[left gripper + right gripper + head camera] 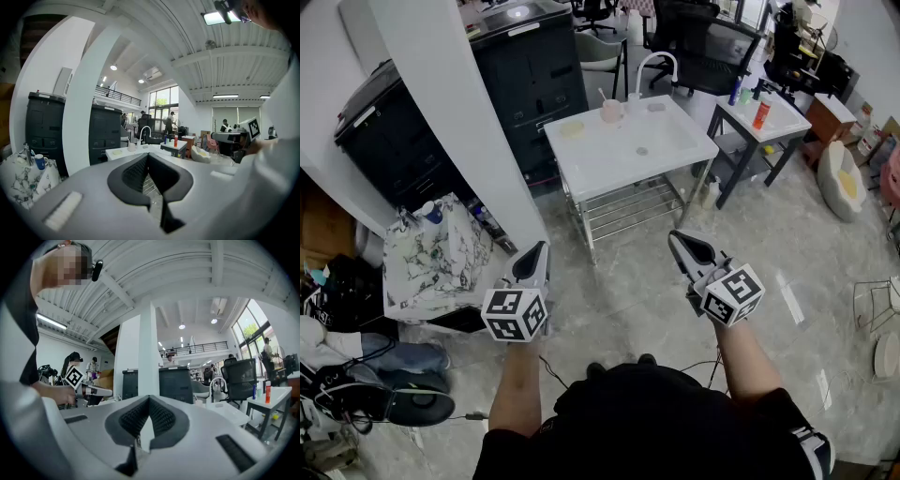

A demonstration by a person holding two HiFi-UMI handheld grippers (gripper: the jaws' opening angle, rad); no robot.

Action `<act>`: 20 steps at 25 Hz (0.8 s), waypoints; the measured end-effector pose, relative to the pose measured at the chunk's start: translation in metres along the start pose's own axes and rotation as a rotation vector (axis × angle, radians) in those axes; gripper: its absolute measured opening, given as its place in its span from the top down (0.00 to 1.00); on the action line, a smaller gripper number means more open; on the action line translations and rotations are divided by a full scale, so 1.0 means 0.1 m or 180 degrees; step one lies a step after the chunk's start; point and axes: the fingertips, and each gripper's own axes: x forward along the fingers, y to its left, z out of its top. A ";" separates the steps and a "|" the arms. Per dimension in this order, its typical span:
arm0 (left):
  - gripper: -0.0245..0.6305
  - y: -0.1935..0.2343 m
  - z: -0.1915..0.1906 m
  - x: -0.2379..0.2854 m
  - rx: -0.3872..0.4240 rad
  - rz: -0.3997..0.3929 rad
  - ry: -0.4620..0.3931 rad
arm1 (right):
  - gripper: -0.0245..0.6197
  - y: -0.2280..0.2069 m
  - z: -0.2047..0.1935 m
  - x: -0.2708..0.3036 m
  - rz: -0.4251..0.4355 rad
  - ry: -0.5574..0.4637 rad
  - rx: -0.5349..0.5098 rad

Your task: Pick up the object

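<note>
The pink cup, likely my object, stands on the white worktop at upper centre, well apart from me. My left tool and right tool are closed and empty; I'd step closer, then open one before reaching.

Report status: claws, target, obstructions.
Left claw shut, empty. Right claw shut, empty. Nothing picked up; pink cup on white table ahead. Only floor between.

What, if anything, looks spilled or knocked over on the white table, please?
Nothing stands out: the pink cup stands upright on the white table and no spill shows. The left gripper and right gripper are shut and empty.
</note>
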 end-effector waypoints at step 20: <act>0.93 -0.44 0.12 0.13 0.0111 0.0062 -0.0079 | 0.94 -0.13 -0.04 -0.23 0.0201 0.0034 -0.0064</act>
